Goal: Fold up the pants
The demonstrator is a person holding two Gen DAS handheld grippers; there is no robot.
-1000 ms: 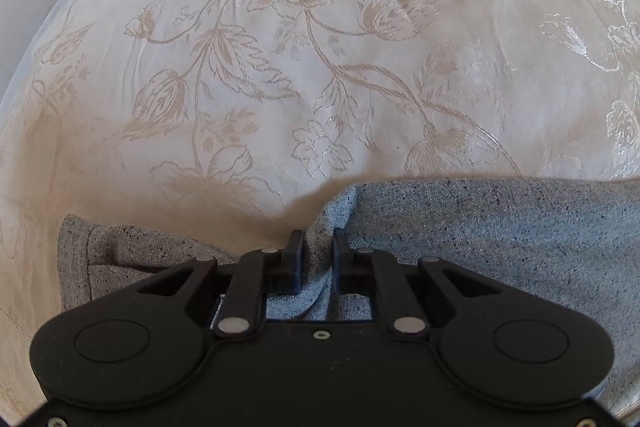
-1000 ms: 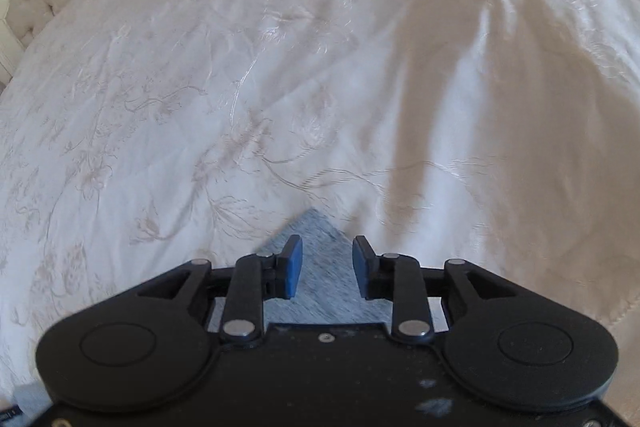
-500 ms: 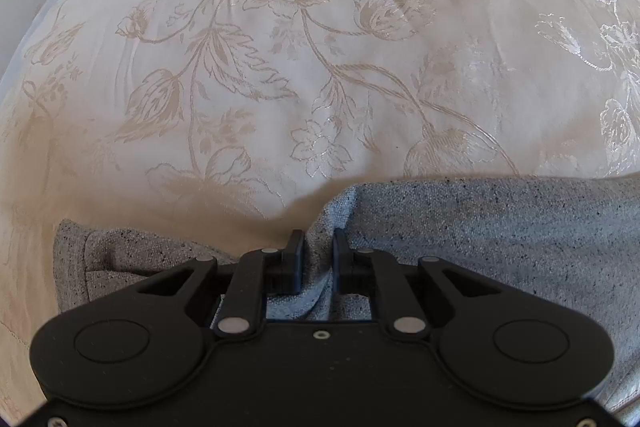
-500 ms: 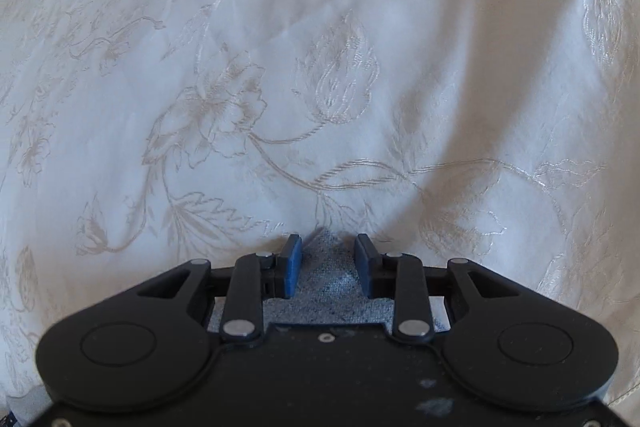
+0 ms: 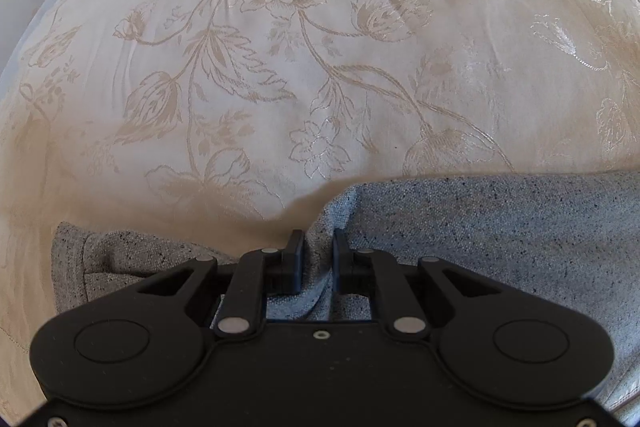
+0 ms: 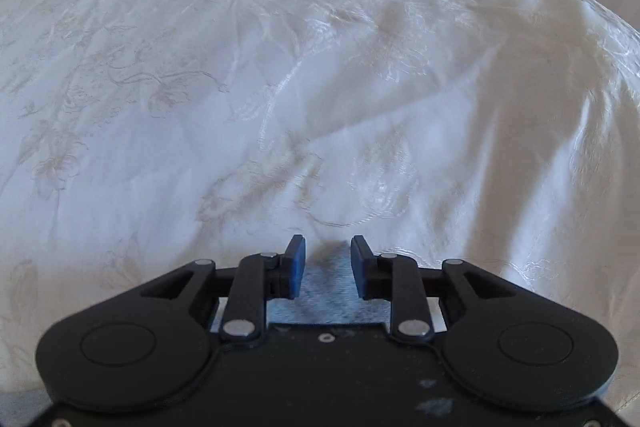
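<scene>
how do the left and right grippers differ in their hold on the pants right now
The left gripper has its jaws close together, pinching a bunched fold of the grey pants; the right gripper stands wider, and its grip cannot be told. The left view shows much cloth, the right only a sliver. Both are over the floral bedspread.

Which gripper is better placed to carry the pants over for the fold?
Left. The left gripper is shut on a bunched ridge of the pants. The right gripper has cloth between its jaws, but they look apart.
</scene>
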